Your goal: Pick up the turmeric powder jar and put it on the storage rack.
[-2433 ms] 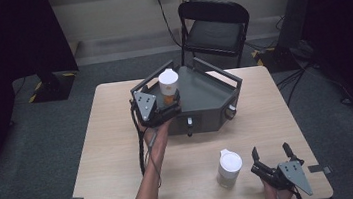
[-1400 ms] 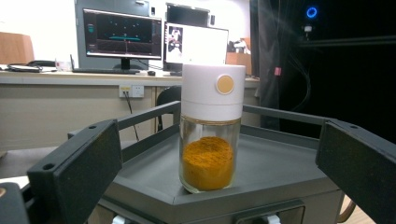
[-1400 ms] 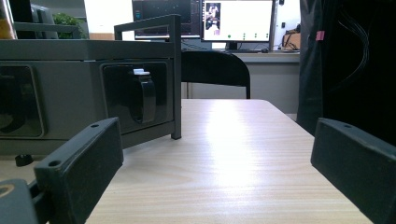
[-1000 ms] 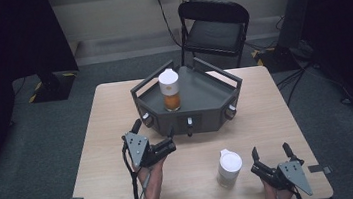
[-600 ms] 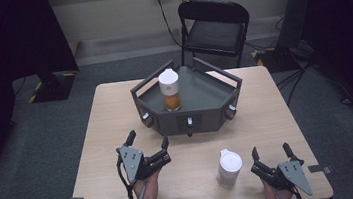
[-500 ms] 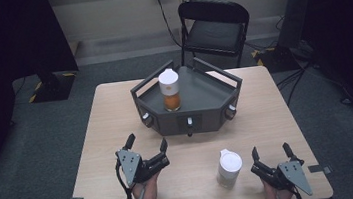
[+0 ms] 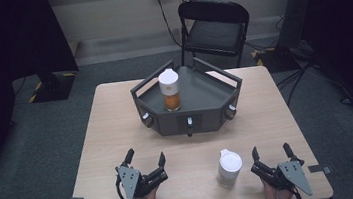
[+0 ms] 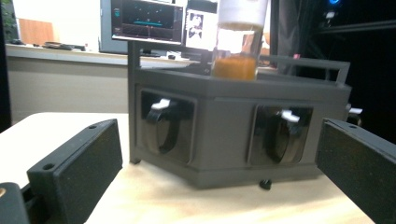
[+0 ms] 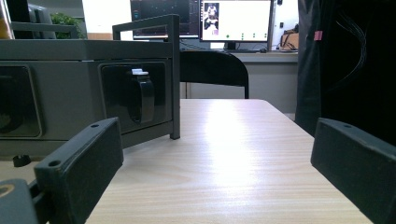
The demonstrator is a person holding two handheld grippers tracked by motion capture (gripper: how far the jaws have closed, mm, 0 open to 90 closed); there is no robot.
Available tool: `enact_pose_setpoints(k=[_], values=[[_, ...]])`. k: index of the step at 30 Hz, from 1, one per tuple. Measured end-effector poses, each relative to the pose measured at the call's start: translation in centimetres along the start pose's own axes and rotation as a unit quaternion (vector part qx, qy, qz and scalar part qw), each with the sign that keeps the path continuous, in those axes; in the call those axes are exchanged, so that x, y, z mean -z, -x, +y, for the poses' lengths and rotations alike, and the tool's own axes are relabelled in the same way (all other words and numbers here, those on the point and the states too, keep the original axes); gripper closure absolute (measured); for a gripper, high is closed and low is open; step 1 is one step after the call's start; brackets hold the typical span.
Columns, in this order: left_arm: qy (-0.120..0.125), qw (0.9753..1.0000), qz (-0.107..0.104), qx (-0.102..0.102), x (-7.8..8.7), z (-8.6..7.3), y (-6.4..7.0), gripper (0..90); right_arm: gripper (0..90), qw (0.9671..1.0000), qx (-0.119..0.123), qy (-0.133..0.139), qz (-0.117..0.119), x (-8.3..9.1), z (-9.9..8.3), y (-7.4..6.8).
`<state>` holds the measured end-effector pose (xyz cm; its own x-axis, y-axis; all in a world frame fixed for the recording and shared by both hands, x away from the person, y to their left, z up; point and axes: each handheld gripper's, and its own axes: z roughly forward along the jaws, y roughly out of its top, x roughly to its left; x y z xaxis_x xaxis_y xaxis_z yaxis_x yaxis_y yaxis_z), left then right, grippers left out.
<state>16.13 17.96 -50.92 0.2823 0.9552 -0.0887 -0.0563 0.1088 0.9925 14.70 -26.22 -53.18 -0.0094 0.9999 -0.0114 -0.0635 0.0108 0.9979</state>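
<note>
both grippers are resting at the near table (image 7: pixel 118 136) edge, left gripper (image 7: pixel 145 159) and right gripper (image 7: pixel 271 150) each with jaws standing wide apart and gripping nothing, likely parked between moves. one jar (image 7: pixel 169 89) is standing on the grey stand (image 7: pixel 204 96); the white jar (image 7: pixel 230 167) is sitting just left of the right gripper, untouched. the jar's top is being cut off in the left gripper view, and the white jar's contents are impossible to make out.
</note>
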Motion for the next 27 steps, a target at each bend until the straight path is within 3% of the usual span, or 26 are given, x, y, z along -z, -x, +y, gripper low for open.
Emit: enact_pose_setpoints(k=[6,12,20,27], values=[[-0.012,0.9997,0.016,-0.012,0.1,-1.0,-0.4,0.0,1.0,1.0,0.0,0.0,-0.002,0.0,0.0,-0.1],[-0.006,0.9991,0.031,-0.029,0.3,-2.0,0.1,0.0,1.0,1.0,0.0,0.0,-0.003,0.0,0.0,-0.1],[-0.009,0.9981,0.035,-0.051,0.2,-2.5,0.5,0.0,0.9,1.0,0.0,0.0,-0.002,0.0,0.0,-0.1],[-0.011,0.9974,0.051,-0.048,0.0,-2.5,1.1,0.1,0.9,1.0,0.0,0.0,-0.002,0.0,0.0,-0.1]])
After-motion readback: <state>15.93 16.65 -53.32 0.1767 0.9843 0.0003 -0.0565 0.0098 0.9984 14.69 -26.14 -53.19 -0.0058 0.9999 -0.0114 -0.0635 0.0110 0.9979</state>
